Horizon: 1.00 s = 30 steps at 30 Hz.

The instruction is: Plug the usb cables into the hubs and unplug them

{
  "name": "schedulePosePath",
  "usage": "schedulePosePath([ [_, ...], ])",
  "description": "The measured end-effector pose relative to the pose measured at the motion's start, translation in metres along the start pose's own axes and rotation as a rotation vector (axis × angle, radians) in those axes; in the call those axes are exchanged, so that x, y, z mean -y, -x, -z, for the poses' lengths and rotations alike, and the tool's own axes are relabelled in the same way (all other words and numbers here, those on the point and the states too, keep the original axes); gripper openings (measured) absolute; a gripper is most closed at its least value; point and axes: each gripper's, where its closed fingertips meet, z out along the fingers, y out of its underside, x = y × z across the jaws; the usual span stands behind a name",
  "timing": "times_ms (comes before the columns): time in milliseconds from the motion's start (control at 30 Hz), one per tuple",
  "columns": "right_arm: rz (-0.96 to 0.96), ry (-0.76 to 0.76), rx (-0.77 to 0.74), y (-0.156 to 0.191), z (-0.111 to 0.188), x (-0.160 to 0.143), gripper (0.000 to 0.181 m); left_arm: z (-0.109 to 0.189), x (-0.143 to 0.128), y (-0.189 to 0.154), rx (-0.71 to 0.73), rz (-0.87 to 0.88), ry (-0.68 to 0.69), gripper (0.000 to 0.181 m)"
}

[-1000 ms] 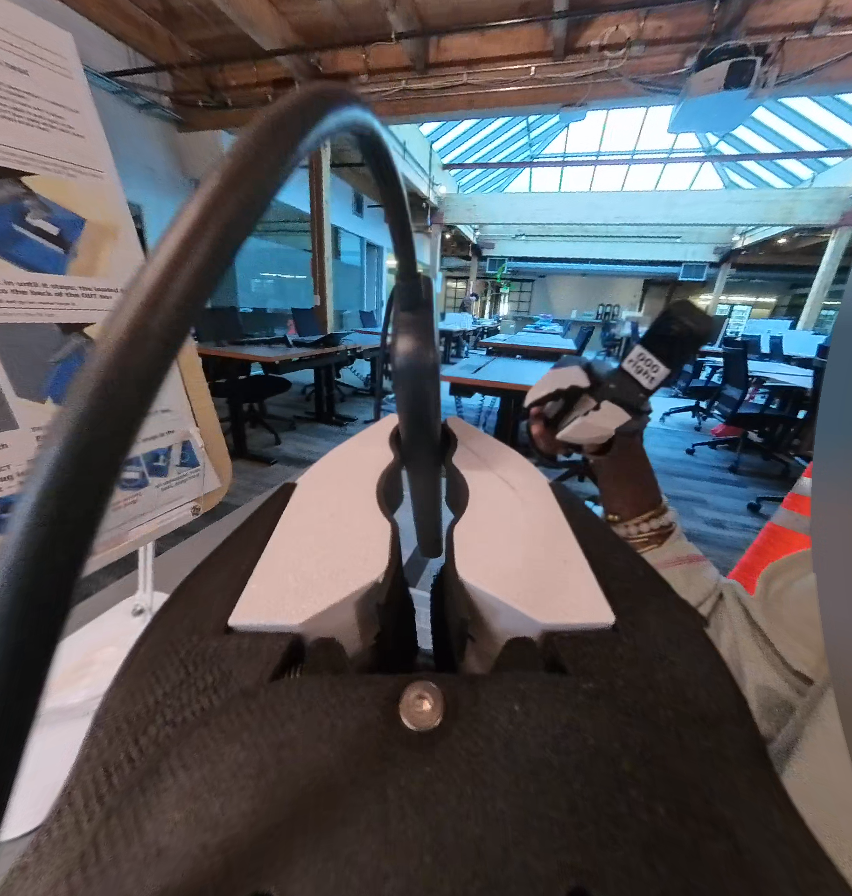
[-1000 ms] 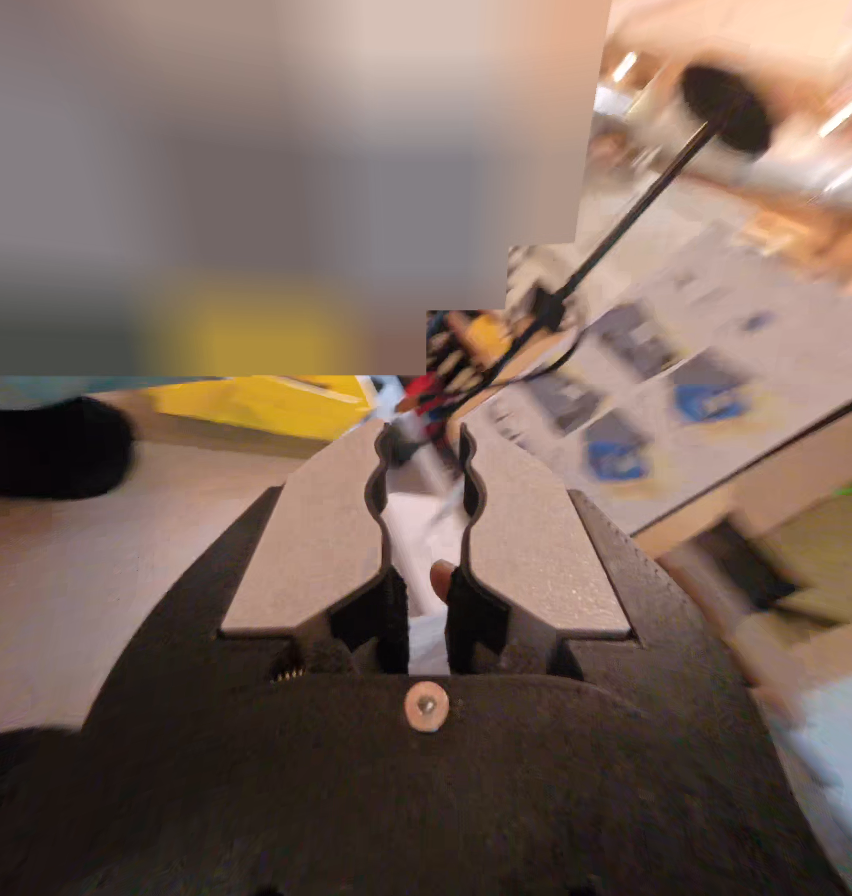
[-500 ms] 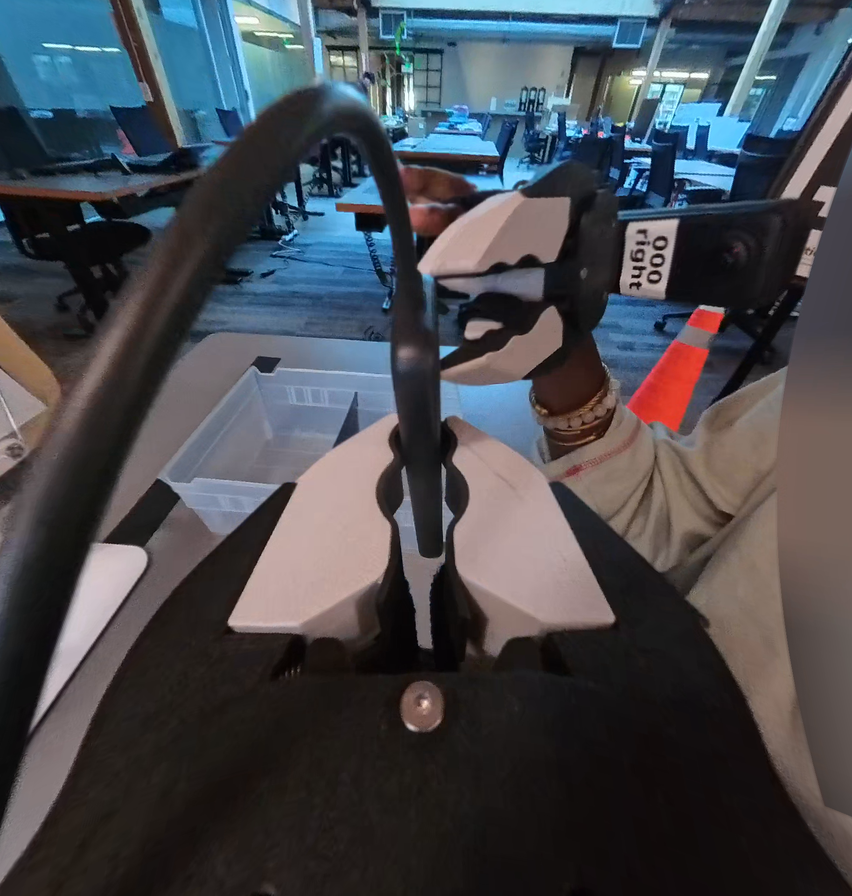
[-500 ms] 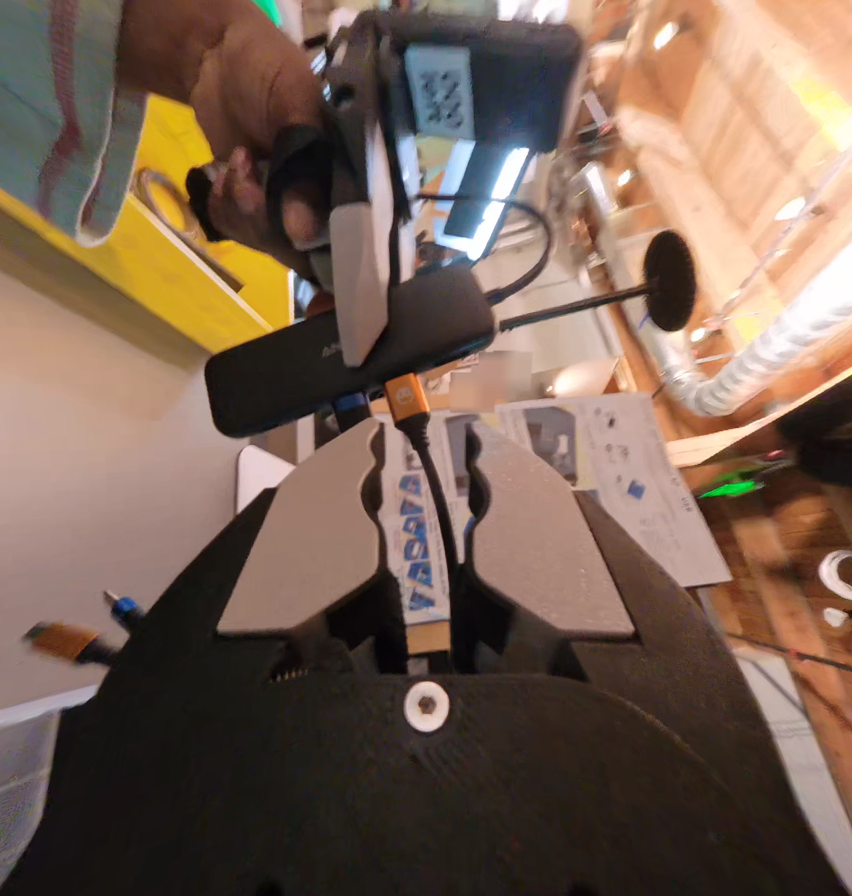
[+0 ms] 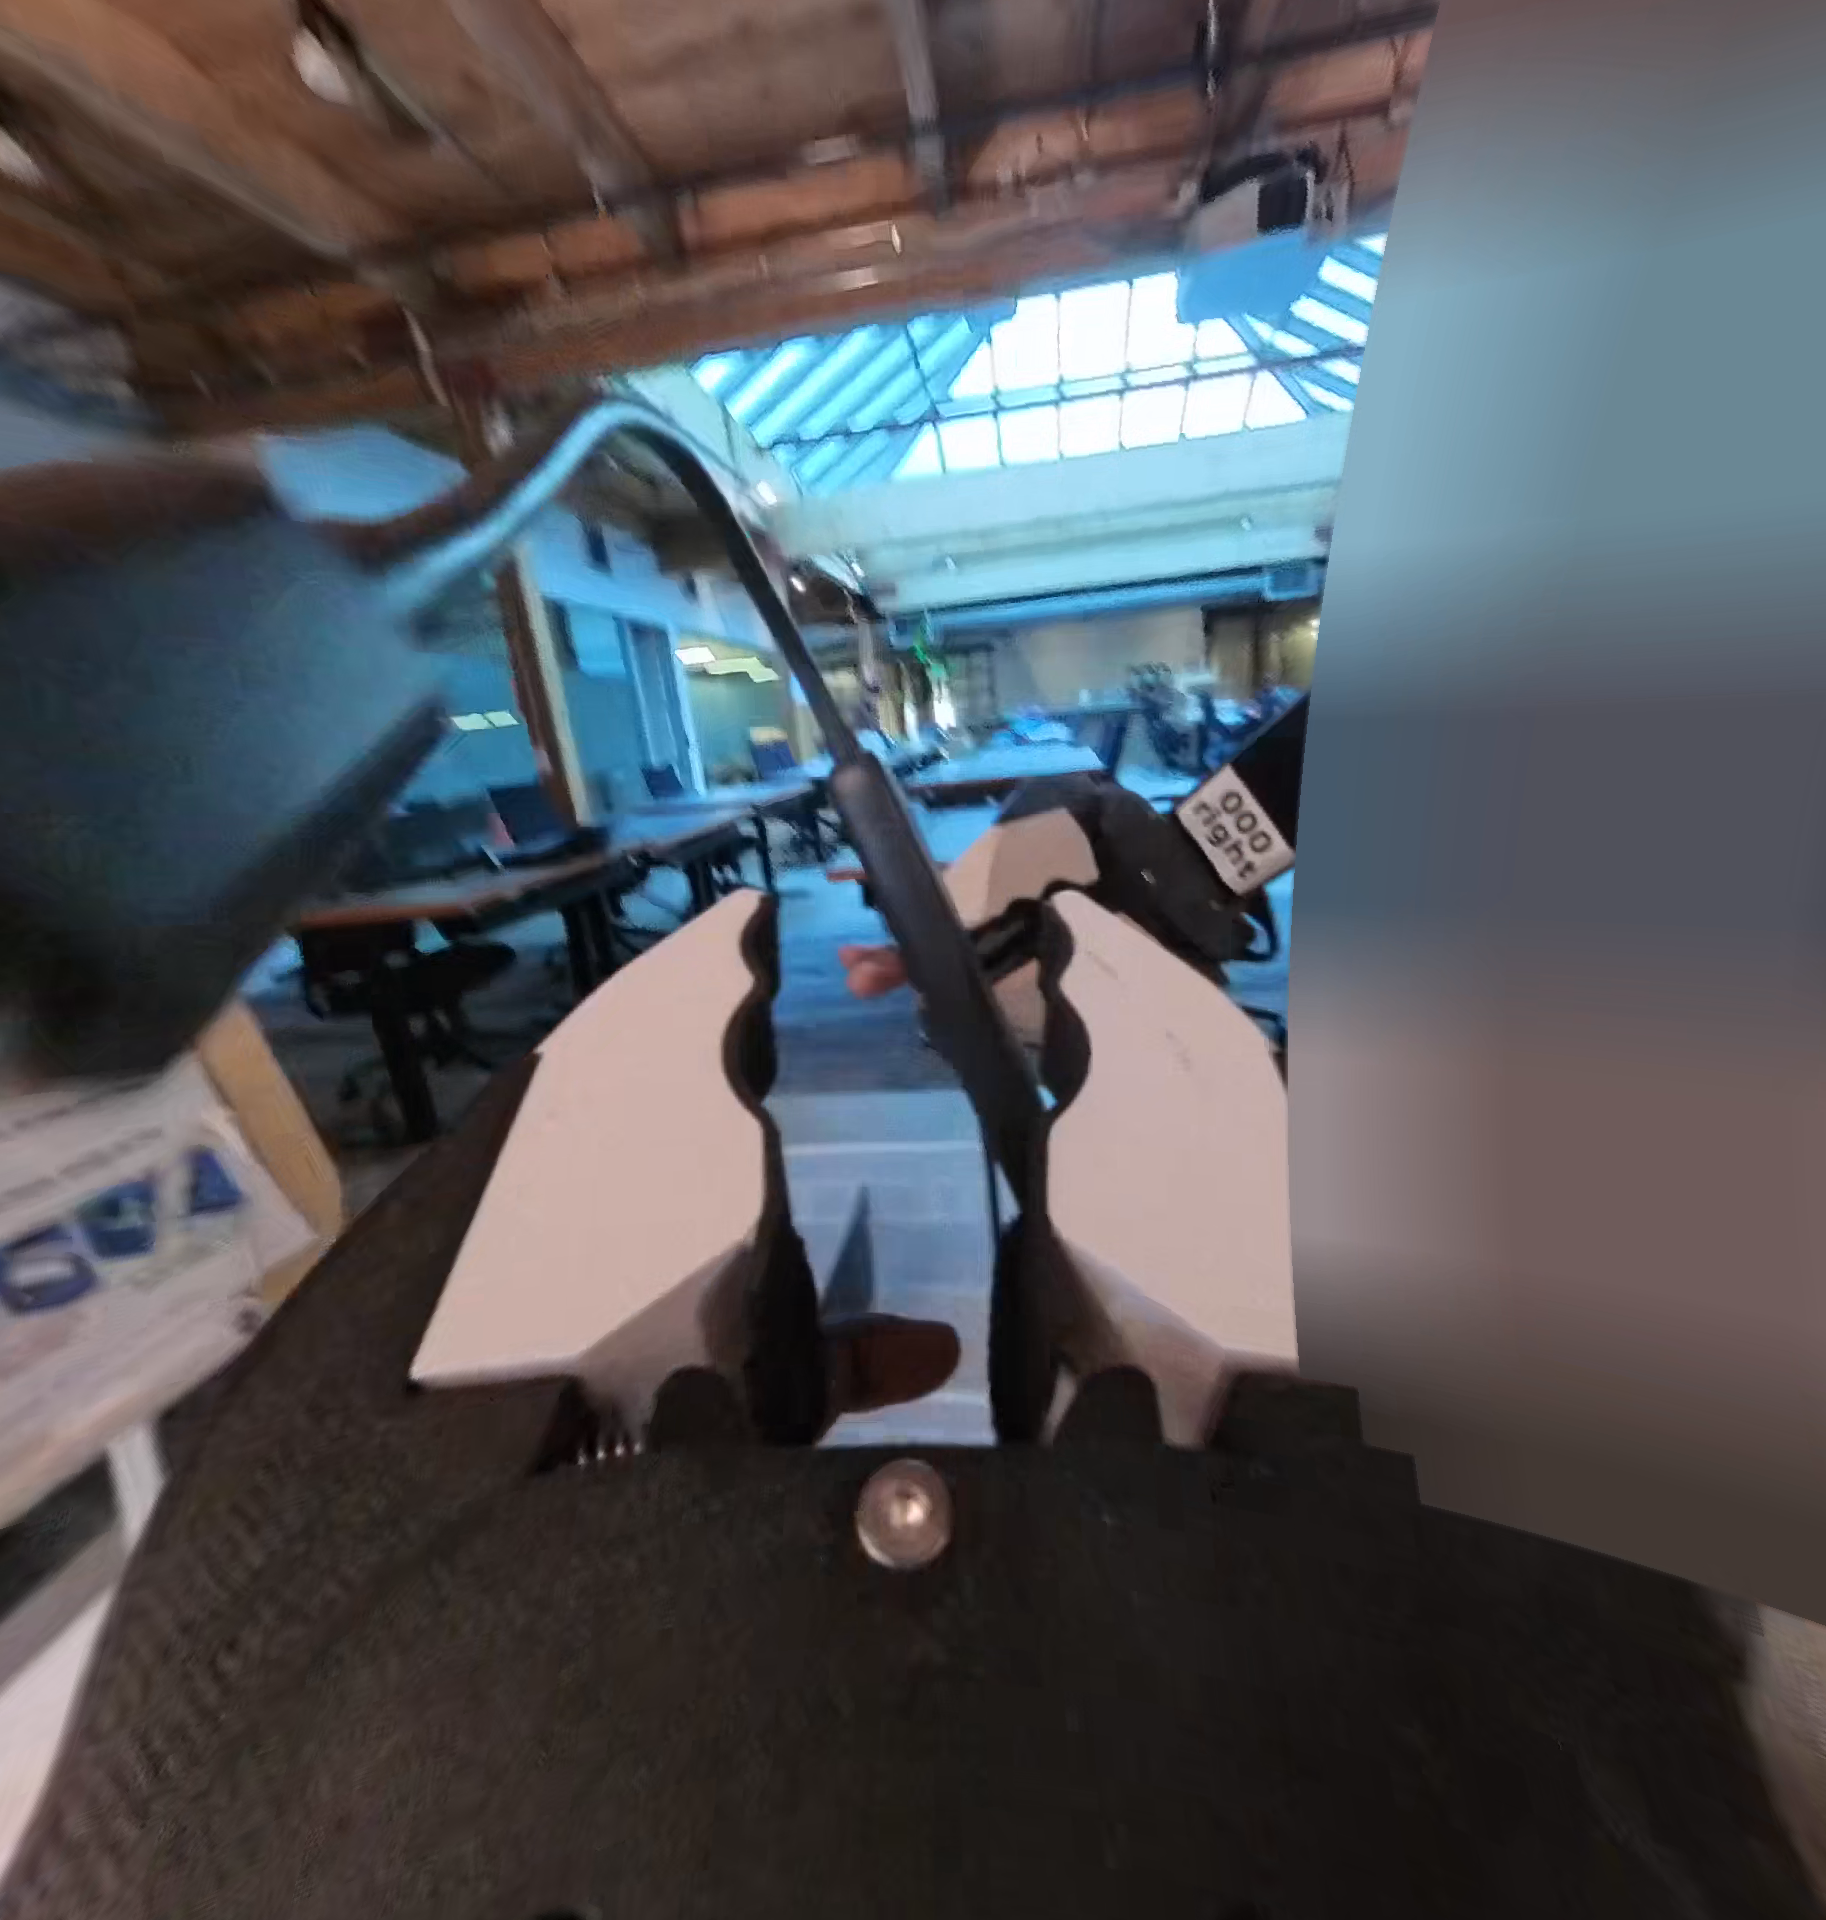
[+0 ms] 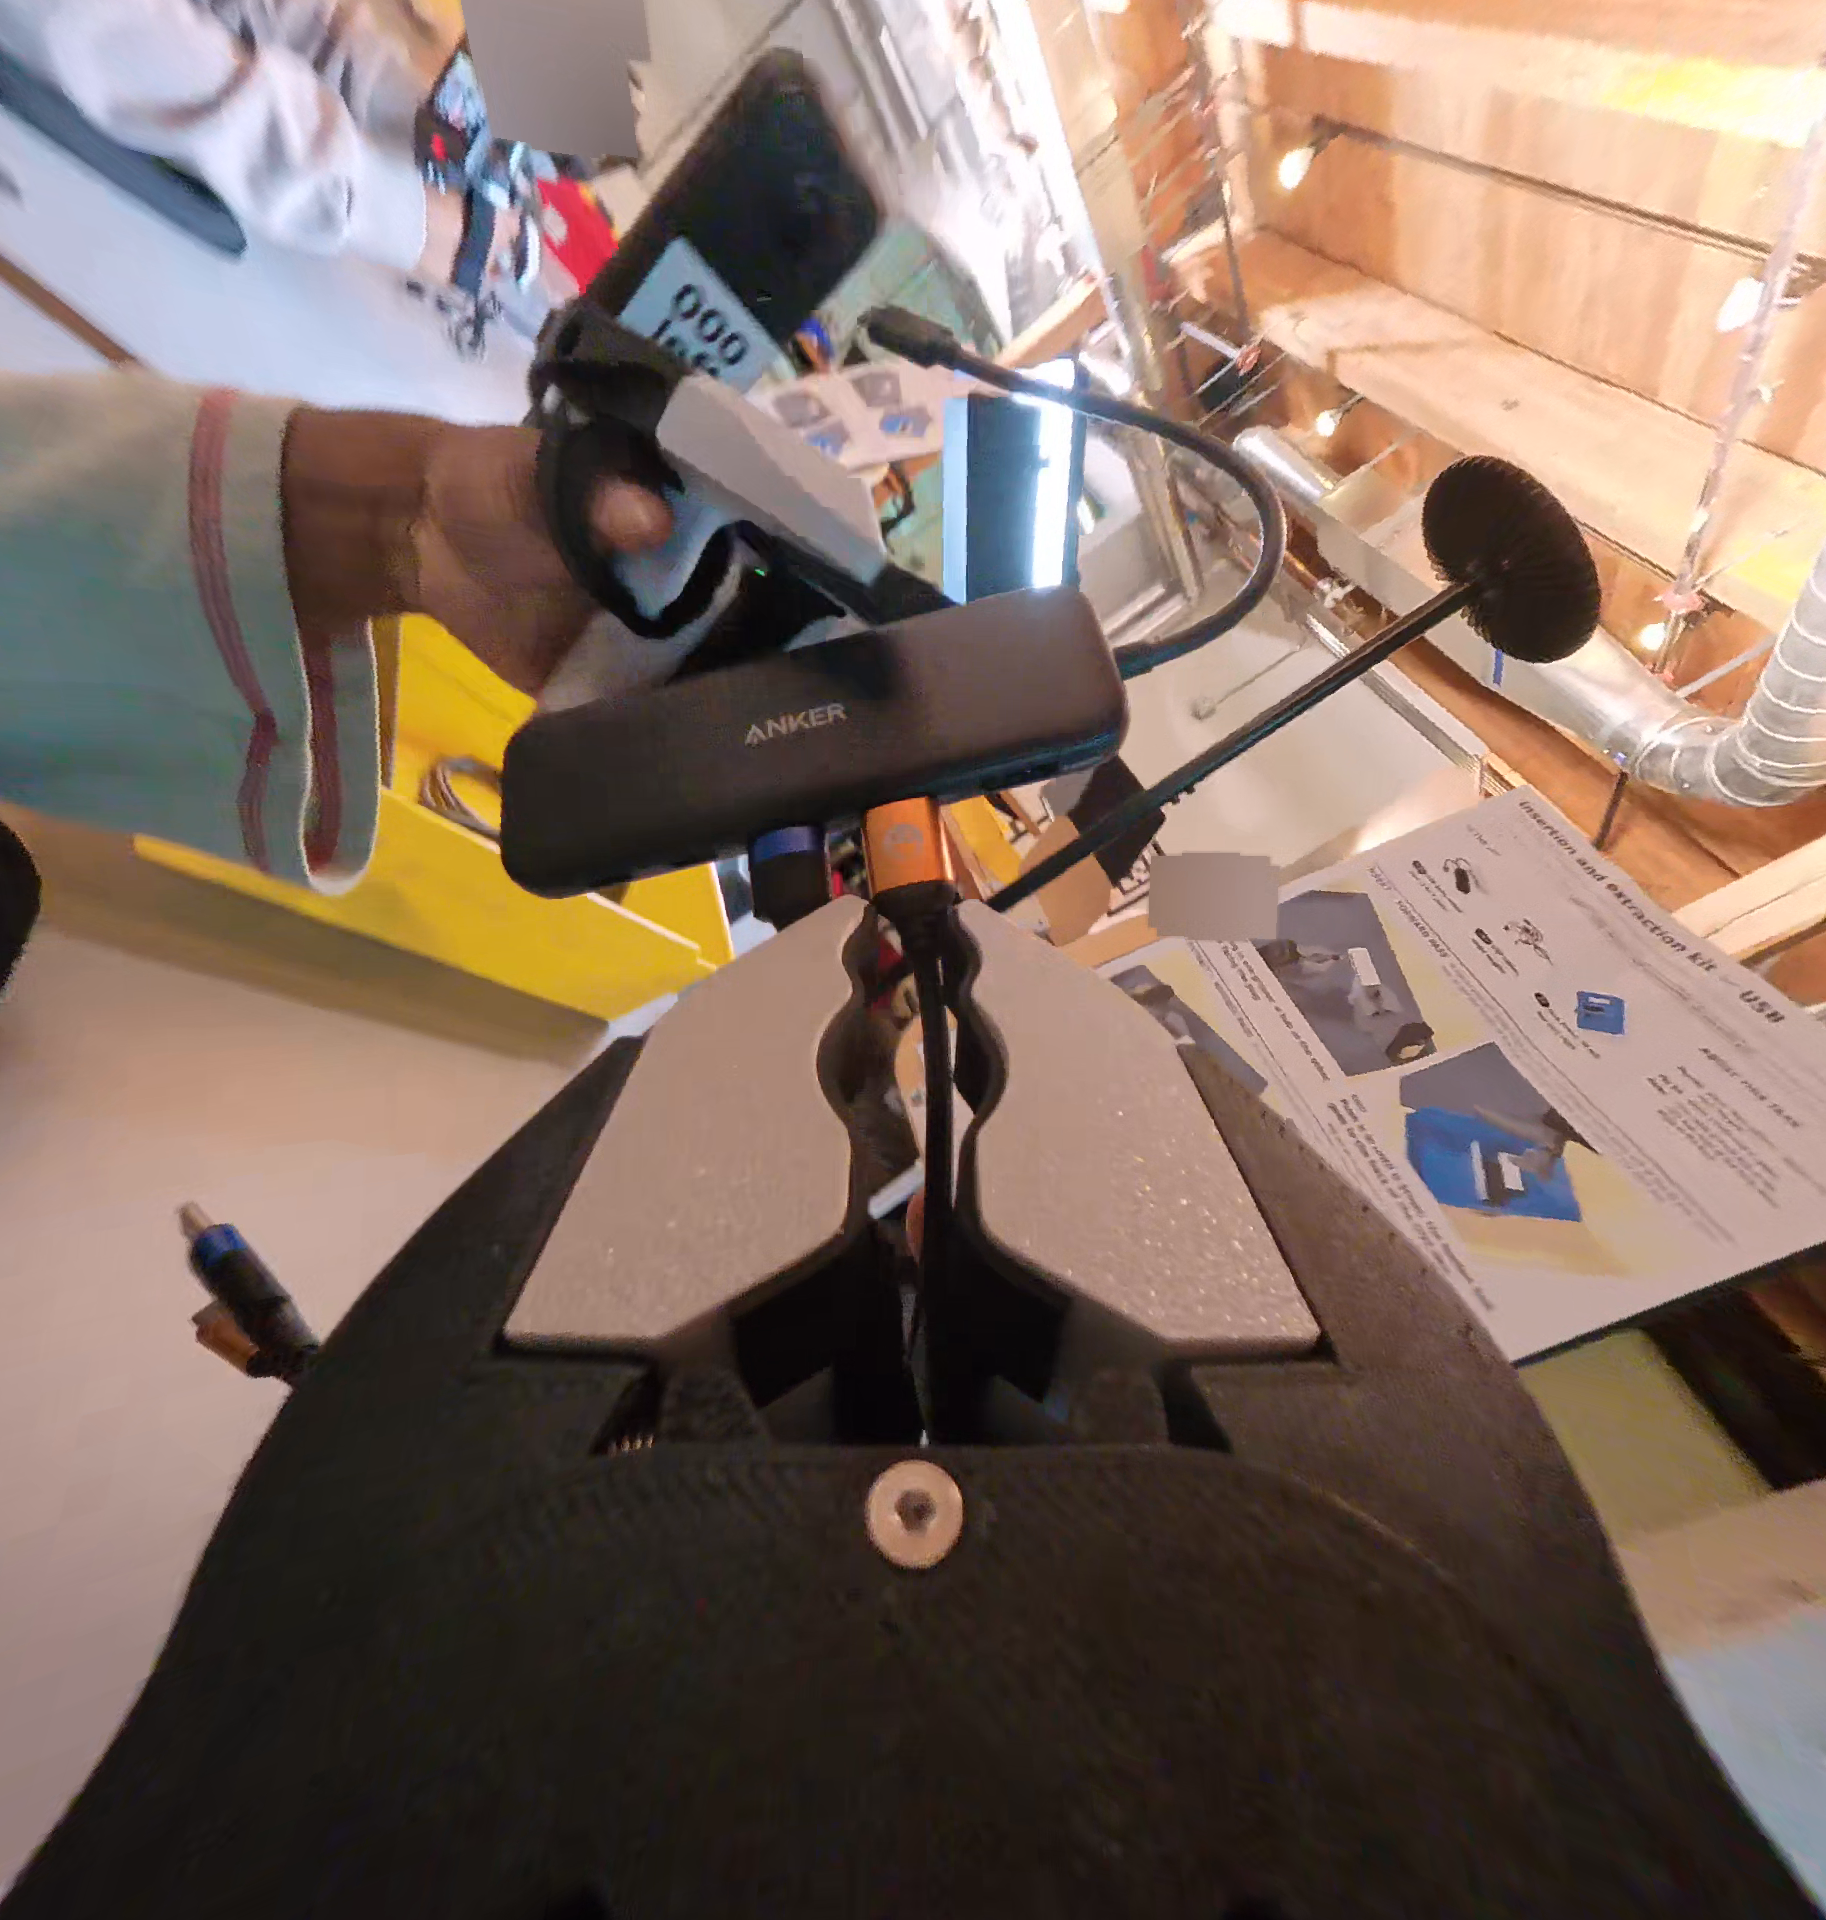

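The left gripper (image 5: 914, 997) is sitting with its fingers spread, the hub's black lead (image 5: 924, 935) leaning against the right finger. Seen from the right wrist, the dark hub (image 6: 815, 748) is hanging beside it. The right gripper (image 6: 914, 971) is narrowing, not clamped, around the orange-plug cable (image 6: 904, 852) seated in the hub.

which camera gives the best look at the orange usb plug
The right wrist view: the orange plug sits sharp and centred, seated in the black hub's underside. The left wrist view shows none of it.

One black hub (image 6: 805, 748), two plugs in it, one orange (image 6: 904, 847), one blue (image 6: 784, 868).
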Motion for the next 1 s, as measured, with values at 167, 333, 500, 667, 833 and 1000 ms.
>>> schedulePosePath([
  [167,-0.155,-0.080,0.014,-0.006,0.004,0.006,0.011,0.010,0.004,-0.018,-0.003,-0.454,0.016,0.104],
  [333,-0.341,-0.158,0.068,-0.007,0.004,0.009,0.011,0.017,-0.023,-0.034,-0.101,-0.699,0.134,0.107],
  [500,-0.613,-0.209,0.172,-0.006,0.003,0.003,0.011,0.017,-0.019,-0.001,0.190,-1.265,0.243,0.110],
  [667,-0.799,-0.122,0.260,0.004,-0.003,-0.013,0.011,0.004,-0.029,-0.005,0.228,-1.575,0.392,0.086],
  [833,-0.812,-0.075,0.362,0.022,-0.008,-0.006,0.010,0.001,-0.039,-0.009,0.171,-1.571,0.424,0.054],
  [1000,-0.840,-0.134,0.385,0.022,-0.011,0.005,0.010,0.002,-0.040,-0.010,0.154,-1.519,0.388,0.018],
])
